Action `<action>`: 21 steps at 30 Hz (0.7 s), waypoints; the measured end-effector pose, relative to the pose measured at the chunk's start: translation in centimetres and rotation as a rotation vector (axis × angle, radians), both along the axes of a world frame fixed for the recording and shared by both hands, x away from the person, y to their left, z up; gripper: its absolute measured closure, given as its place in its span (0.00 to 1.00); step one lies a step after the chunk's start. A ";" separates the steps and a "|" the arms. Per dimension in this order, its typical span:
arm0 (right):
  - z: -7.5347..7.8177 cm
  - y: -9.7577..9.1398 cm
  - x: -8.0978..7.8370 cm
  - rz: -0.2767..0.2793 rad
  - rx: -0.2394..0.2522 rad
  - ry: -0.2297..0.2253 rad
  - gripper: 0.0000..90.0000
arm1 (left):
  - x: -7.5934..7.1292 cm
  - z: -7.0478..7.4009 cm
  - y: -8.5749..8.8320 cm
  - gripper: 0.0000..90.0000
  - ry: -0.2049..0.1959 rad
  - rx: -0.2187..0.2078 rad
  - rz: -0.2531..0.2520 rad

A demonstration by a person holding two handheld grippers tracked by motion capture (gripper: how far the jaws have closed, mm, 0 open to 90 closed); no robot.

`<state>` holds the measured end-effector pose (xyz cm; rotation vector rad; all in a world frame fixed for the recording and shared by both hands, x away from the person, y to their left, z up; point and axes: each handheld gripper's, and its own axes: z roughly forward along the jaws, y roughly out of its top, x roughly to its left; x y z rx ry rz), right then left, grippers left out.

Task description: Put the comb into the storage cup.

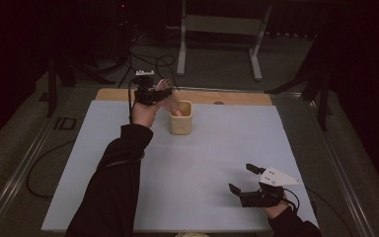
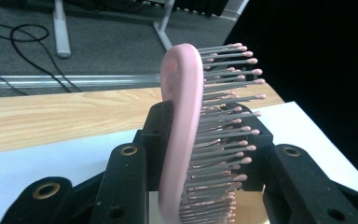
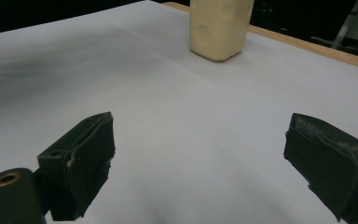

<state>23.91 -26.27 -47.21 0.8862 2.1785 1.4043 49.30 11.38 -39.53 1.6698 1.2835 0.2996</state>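
The room is dark all round, with cables (image 1: 143, 61) looping over the grey floor and the white legs of a stand (image 1: 219, 47) behind the table. The table (image 1: 128, 95) itself is pale wood at its far edge, covered almost wholly by a white sheet (image 1: 202, 163).

Toward the far side of that sheet stands a cream cup (image 1: 180, 118) — squarish, open at the top, with round dimples on its side in the right gripper view (image 3: 220, 28). Right over it, at its left rim, the left gripper (image 1: 150, 95) is held up at the end of a dark-sleeved arm, its jaws clamped on a pink hairbrush (image 1: 169, 101). In the left gripper view the brush (image 2: 182, 130) stands on edge between the two black jaws, its curved pink back to the left and its rows of pink-tipped bristles pointing right; the pads press on both sides. From the high view the lower end of the brush reaches down into the mouth of the cup, though whether it touches the bottom I cannot tell.

The right gripper (image 1: 241, 178) rests low at the near right corner of the sheet, well apart from the cup, its jaws standing wide apart with bare white sheet between them (image 3: 198, 149) — nothing held.
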 end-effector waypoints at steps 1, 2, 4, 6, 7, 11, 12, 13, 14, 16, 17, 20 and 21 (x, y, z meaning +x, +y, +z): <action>0.0 0.0 0.0 0.000 0.002 0.001 0.09 | 0.0 0.0 0.1 0.70 0.001 -0.002 0.002; 0.0 0.0 0.0 0.000 0.001 0.001 0.09 | 0.0 0.0 0.1 0.70 -0.001 0.002 0.002; 0.0 0.0 0.0 0.003 -0.001 0.000 0.09 | 0.0 0.1 0.1 0.69 -0.002 0.017 0.004; 0.0 0.0 0.0 0.000 0.000 0.002 0.09 | -0.1 0.1 0.1 0.67 -0.005 0.024 0.009; 0.0 0.0 0.0 0.002 -0.001 0.002 0.09 | -0.1 0.1 0.2 0.65 -0.004 0.031 0.012; 0.0 0.0 0.0 0.001 0.001 0.002 0.09 | -0.1 0.3 0.3 0.47 0.004 0.037 0.010; 0.0 0.0 0.0 0.001 0.001 0.002 0.09 | -0.1 0.3 0.4 0.43 0.006 0.038 0.010; 0.0 0.0 0.0 0.002 0.001 0.003 0.09 | -0.1 0.4 0.4 0.41 0.008 0.040 0.010; 0.0 0.1 0.0 0.002 0.001 0.003 0.09 | -0.1 0.4 0.4 0.37 0.010 0.040 0.008; 0.0 0.1 0.0 0.001 0.001 0.002 0.09 | -0.1 0.5 0.5 0.30 0.016 0.048 0.005; 0.0 0.1 0.0 0.001 0.001 0.002 0.09 | -0.2 0.6 0.5 0.28 0.015 0.046 -0.009; 0.0 0.0 0.0 0.001 0.001 0.003 0.09 | -0.3 0.6 0.5 0.12 0.015 0.053 -0.036; 0.0 0.0 0.0 -0.001 0.002 0.003 0.09 | -0.4 0.7 0.4 0.10 0.009 0.071 -0.048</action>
